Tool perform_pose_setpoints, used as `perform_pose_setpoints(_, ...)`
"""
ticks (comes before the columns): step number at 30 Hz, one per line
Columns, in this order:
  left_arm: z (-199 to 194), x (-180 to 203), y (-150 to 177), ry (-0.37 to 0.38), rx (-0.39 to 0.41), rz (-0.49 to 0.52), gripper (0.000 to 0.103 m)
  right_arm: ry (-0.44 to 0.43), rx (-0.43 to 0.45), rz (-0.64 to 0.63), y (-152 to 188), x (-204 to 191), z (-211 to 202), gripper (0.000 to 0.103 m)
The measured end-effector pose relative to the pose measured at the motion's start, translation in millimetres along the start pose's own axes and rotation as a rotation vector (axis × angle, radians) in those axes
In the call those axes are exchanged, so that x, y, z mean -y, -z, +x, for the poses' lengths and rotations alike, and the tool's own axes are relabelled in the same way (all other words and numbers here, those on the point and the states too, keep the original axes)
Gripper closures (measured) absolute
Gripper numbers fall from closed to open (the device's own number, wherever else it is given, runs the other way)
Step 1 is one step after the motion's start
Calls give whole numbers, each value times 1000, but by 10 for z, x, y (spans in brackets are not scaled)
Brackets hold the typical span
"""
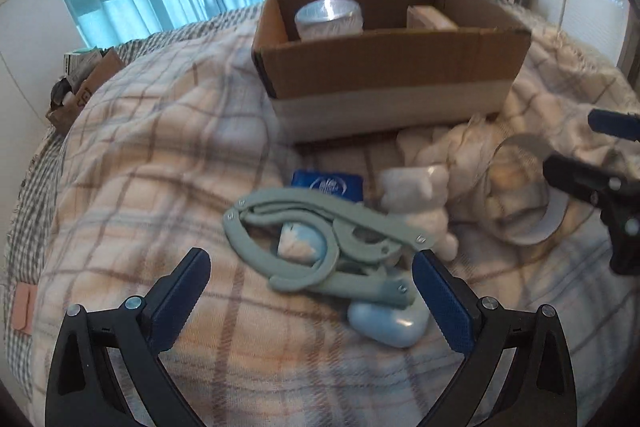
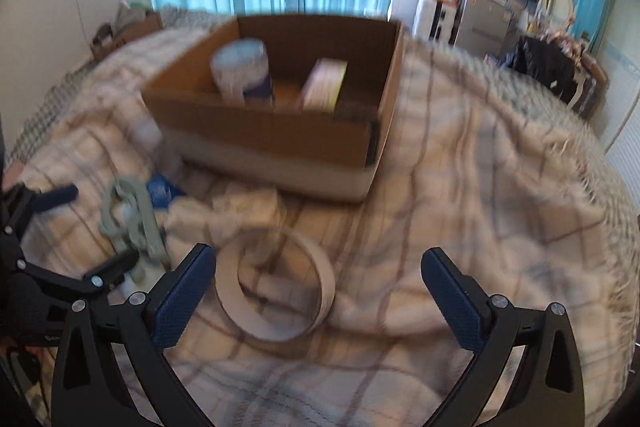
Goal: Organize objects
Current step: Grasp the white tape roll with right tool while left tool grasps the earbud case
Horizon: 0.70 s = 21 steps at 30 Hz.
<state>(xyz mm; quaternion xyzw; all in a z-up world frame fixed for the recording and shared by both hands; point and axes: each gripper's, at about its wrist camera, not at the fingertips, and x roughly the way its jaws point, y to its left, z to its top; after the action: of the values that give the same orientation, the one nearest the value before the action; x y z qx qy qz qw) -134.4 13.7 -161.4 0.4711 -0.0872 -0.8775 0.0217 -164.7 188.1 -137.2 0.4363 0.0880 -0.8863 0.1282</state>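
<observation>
A grey-green folding hanger [image 1: 320,243] lies on the plaid blanket, over a light blue case [image 1: 384,321] and a blue packet [image 1: 328,185]. My left gripper [image 1: 312,291] is open just before the hanger, empty. A tape roll [image 2: 276,291] lies on the blanket beside a white plush toy [image 1: 420,203]; it also shows in the left wrist view [image 1: 524,195]. My right gripper [image 2: 320,291] is open and empty, with the tape roll just ahead of its left finger. A cardboard box [image 1: 384,67] behind holds a clear jar [image 1: 330,17] and a small carton [image 2: 324,85].
The plaid blanket [image 2: 480,187] covers a bed with free room to the right of the box. A box of clutter [image 1: 80,83] stands at the bed's far left. Blue curtains, a fridge and a TV stand behind.
</observation>
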Motion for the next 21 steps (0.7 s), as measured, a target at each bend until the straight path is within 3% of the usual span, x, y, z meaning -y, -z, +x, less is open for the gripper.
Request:
perform_pose_setpoints(7,31,-154,65,50,-28,-95,0,-34,-88,-89,109,-207,219,0)
perform_pose_setpoints(12,14,-97,166,58,-45,-95,0,-41,-196,-129,186,-300,430,0)
perform_pose_setpoints(13,-1,-52,195,61,-50,-82,0,-29,-214,-134,201,-304,470,3)
perform_pose_setpoints(14,-10,-13,222,65,-53,-70,0,-17,-226,-138,220,-307,488,17)
perform_pose_setpoints(15,-14,27,242,69,-58,-58,0,-16,-225,-135,227,-300,469,23)
perform_pose_setpoints(21,51,270,329,108,-109,3,0,-1,-100,-52,203,-119,40,23)
